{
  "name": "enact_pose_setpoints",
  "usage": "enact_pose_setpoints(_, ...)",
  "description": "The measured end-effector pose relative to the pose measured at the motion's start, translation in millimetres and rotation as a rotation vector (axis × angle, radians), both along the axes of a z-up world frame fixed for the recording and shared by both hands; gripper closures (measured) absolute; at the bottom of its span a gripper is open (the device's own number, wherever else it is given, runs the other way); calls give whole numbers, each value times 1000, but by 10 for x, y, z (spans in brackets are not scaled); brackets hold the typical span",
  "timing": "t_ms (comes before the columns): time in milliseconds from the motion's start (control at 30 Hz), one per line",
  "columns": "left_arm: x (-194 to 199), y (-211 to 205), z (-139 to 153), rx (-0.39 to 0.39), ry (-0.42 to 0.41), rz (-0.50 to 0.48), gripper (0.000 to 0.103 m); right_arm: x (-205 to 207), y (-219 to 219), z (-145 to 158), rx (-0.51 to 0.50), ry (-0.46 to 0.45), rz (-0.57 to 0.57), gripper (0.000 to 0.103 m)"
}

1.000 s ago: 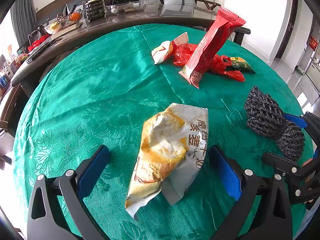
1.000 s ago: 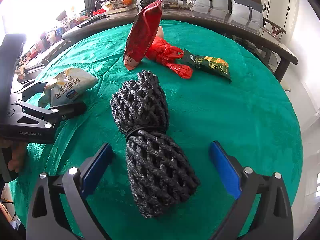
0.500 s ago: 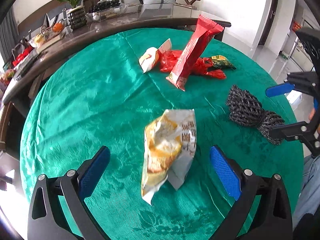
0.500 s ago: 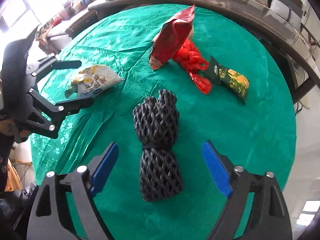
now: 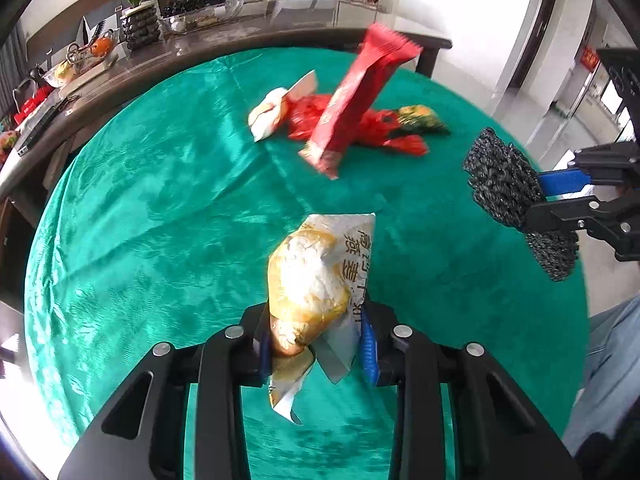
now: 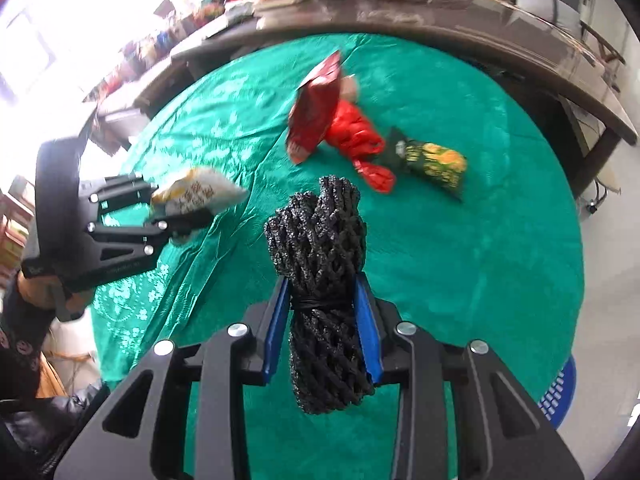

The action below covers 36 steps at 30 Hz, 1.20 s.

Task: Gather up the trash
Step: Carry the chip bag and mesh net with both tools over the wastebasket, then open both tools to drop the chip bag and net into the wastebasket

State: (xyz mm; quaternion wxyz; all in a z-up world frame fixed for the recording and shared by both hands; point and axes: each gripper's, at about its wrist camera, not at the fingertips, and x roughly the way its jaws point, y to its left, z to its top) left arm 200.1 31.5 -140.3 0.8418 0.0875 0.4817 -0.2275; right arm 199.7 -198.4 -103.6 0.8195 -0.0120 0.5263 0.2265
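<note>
A crumpled white and yellow snack bag (image 5: 320, 272) sits between the blue pads of my left gripper (image 5: 316, 344). The jaws are closing and the pads press its lower end, lifting it off the green tablecloth (image 5: 160, 200). My right gripper (image 6: 322, 292) is shut on a tied bundle of black foam netting (image 6: 320, 232), gripped at its waist and held above the cloth. In the right wrist view, the left gripper (image 6: 172, 208) holds the snack bag (image 6: 196, 192) at the left. The left wrist view has the netting (image 5: 500, 184) at the right edge.
Across the round table lie a tall red wrapper (image 5: 356, 96), a red plastic bag (image 5: 376, 128), a green packet (image 5: 420, 118) and a small white wrapper (image 5: 272, 112). A long dark table (image 5: 240, 36) with bowls and a plant stands behind. A blue basket (image 6: 560, 392) sits on the floor.
Both grippers stood wide open around their items and have shut on them. The snack bag and the black netting have risen off the cloth, and both views have pulled back from the table.
</note>
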Motion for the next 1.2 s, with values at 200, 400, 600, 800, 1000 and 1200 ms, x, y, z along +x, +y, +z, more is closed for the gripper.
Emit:
enact_pose_setpoints(200,-233,-557,225,-106,-20,-80,71,-212,-818,197,99,-34,-165,71)
enact_pose_setpoints(400,-409,-1391,397,-199,-5,-201,72,-544,-1932,201,63,-45,-372,71)
enact_pose_setpoints(600,-584,-2486,426,-227,37,-342,72,-791,-3009,-168,10,-16,-594,71)
enact_pose_setpoints(800,-641,-3477,180,-220,102,-413,71,-909,-3817,-753,50,39,-741,71)
enact_pose_setpoints(1000,-570,-4281,-406,-190,215,-421,70,-962,-4208,-1168,130,75,-811,71)
enact_pose_setpoints(1200,-472,-4839,-879,-126,253,-431,68,-933,-4408,-1340,186,104,-827,67)
